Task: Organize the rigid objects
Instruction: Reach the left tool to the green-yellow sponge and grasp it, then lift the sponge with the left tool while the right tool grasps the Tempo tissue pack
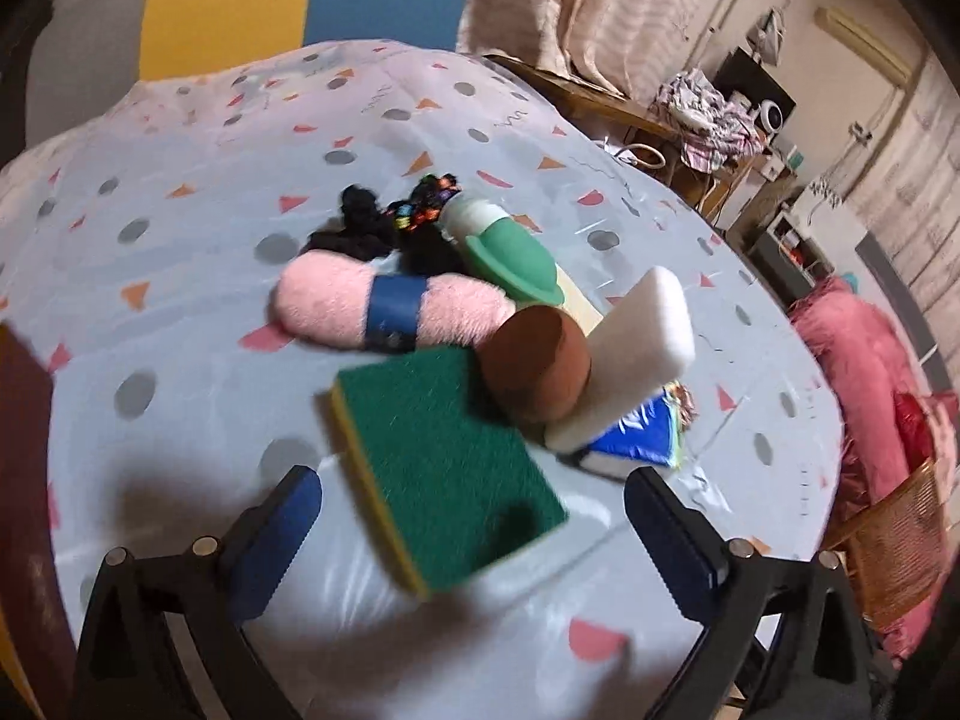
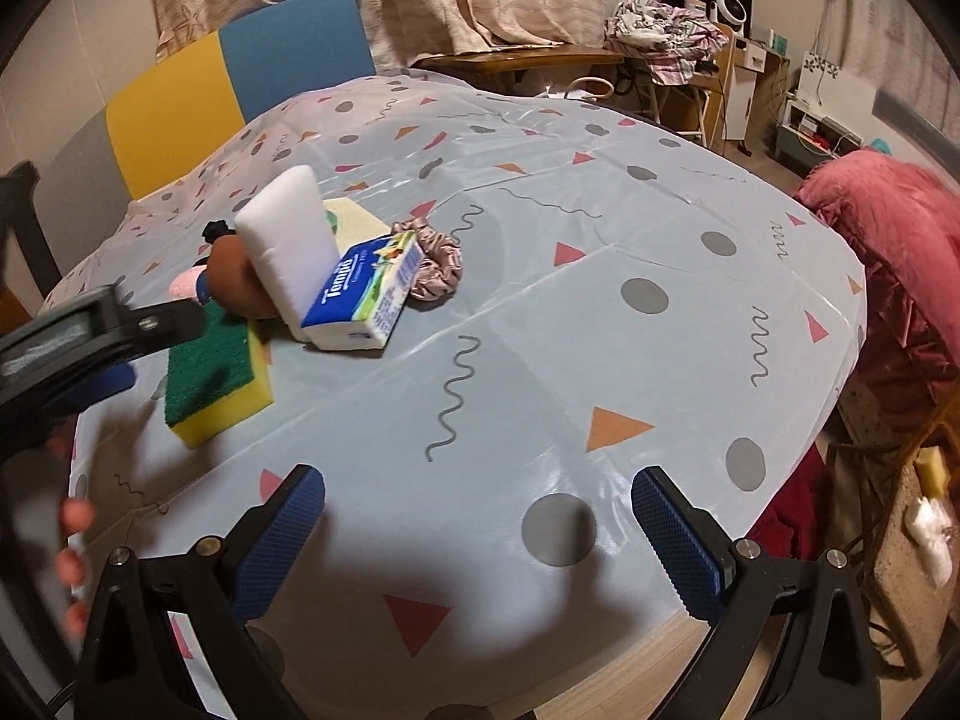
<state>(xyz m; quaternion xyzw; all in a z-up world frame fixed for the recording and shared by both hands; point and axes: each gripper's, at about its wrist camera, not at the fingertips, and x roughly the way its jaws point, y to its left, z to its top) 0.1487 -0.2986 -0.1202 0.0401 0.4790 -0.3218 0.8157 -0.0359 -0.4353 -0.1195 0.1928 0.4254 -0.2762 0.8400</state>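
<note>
A green-and-yellow scrub sponge (image 1: 444, 462) lies on the patterned tablecloth (image 1: 180, 312), just ahead of my open left gripper (image 1: 474, 516), whose jaws stand either side of its near end without touching. Behind it sit a brown cylinder (image 1: 534, 369), a white foam block (image 1: 636, 354) leaning on a blue tissue pack (image 1: 636, 438), a green-and-white bottle (image 1: 504, 246) and a pink fuzzy roll (image 1: 384, 312). In the right wrist view the sponge (image 2: 222, 378), foam block (image 2: 294, 246) and tissue pack (image 2: 366, 294) lie at the left. My right gripper (image 2: 480, 516) is open and empty over bare cloth.
Black and multicoloured hair ties (image 1: 396, 222) lie behind the pile; a pink scrunchie (image 2: 435, 264) lies beside the tissue pack. A yellow-and-blue chair (image 2: 240, 78) stands behind the table. A pink-covered chair (image 2: 888, 276) is at the right edge. My left gripper (image 2: 78, 348) shows at left.
</note>
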